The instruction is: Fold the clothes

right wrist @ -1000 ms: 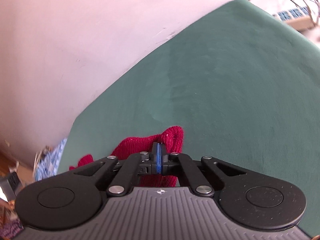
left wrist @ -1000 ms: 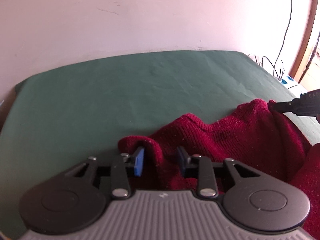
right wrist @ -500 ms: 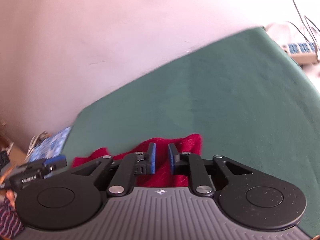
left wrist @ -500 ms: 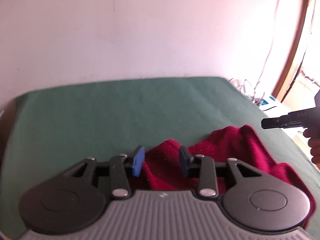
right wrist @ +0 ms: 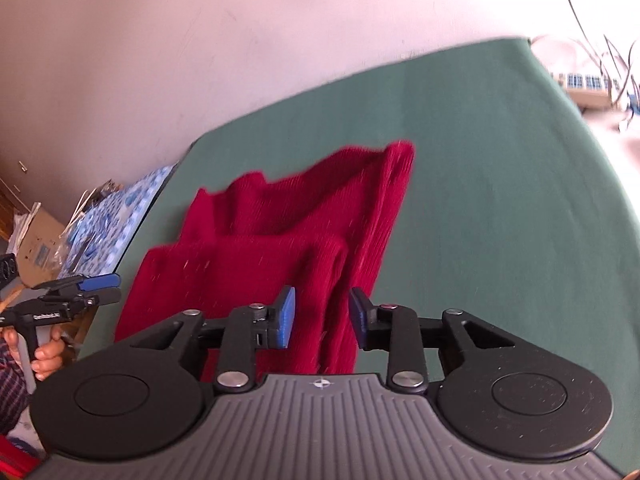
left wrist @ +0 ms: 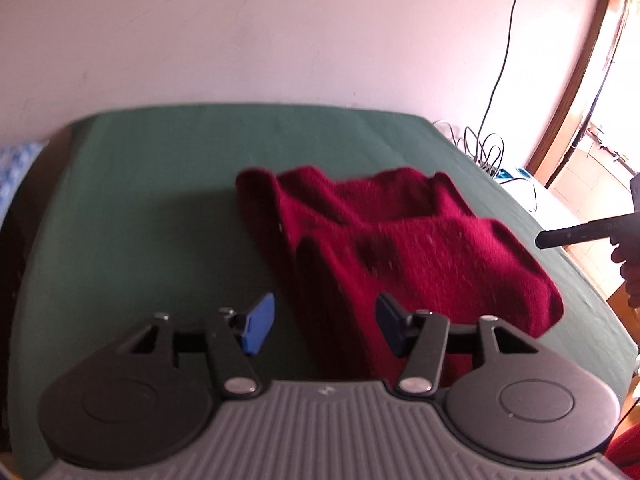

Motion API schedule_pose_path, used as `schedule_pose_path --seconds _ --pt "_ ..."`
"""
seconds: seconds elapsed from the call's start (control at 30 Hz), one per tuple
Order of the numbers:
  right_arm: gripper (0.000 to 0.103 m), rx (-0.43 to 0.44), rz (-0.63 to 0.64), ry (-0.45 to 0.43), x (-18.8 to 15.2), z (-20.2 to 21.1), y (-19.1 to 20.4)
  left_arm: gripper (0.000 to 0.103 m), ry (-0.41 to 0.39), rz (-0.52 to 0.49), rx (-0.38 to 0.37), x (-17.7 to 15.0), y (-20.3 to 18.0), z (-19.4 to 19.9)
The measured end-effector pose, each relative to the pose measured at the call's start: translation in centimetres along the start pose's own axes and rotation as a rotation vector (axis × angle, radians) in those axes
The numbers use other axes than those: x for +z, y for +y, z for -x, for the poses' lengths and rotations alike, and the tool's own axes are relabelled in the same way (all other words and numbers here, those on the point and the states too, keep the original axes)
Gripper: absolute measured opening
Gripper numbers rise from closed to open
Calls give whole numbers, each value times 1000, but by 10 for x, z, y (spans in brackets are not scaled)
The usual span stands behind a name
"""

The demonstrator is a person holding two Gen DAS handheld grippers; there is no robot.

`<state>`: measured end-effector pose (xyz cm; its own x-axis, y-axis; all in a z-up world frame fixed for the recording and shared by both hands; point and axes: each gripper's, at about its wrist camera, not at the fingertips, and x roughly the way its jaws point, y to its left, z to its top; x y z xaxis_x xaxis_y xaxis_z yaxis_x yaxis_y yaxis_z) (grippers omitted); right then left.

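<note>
In the left wrist view, a patch of blue-and-white patterned cloth (left wrist: 16, 172) shows at the far left edge, beside the flat, matte dark green cloth-covered table (left wrist: 160, 184) that fills the middle of the frame. At the lower centre the left gripper (left wrist: 326, 330) shows ribbed grey housing, black link arms and blue rubber pads; its jaws are opening and clamp nothing. The soft, dark red knitted sweater (left wrist: 400, 248) lies folded in loose, rounded layers on the table, right of centre, its near edge running under the gap between the pads and behind the right-hand pad. Black cables (left wrist: 484, 148) hang down the pale wall at the upper right, near a brown wooden door frame (left wrist: 576, 80). At the right edge the black tip of the right gripper (left wrist: 576, 235) hangs apart from the sweater

In the right wrist view, cardboard and papers (right wrist: 36, 232) clutter the left edge, above the left gripper (right wrist: 108, 286) held by a hand (right wrist: 44, 354). The sweater (right wrist: 280, 224) runs from the centre down to the right gripper (right wrist: 322, 322), whose jaws are opening; the knit lies beneath the gap, untouched by the pads. A white power strip (right wrist: 588, 88) sits at the upper right, off the table's edge
</note>
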<state>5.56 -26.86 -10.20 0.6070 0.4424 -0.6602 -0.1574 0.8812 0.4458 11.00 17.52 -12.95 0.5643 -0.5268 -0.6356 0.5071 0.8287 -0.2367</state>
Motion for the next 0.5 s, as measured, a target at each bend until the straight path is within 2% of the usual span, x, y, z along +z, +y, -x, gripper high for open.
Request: schedule_pose_path --seconds 0.1,0.17,0.2,0.37,0.5 --pt "33 2 21 -2 0 -2 10 59 4 18 10 3 2 -5" --pt "35 2 31 -25 7 -3 13 63 -29 9 41 15 7 -13" --pt "40 -7 29 -37 14 -7 12 64 -34 13 55 25 14 -21" --pt "41 -60 -57 -68 71 -45 -16 64 -20 30 83 79 48 -71" --pt "42 -95 -62 -27 107 -84 -41 63 30 -36 84 106 59 -115"
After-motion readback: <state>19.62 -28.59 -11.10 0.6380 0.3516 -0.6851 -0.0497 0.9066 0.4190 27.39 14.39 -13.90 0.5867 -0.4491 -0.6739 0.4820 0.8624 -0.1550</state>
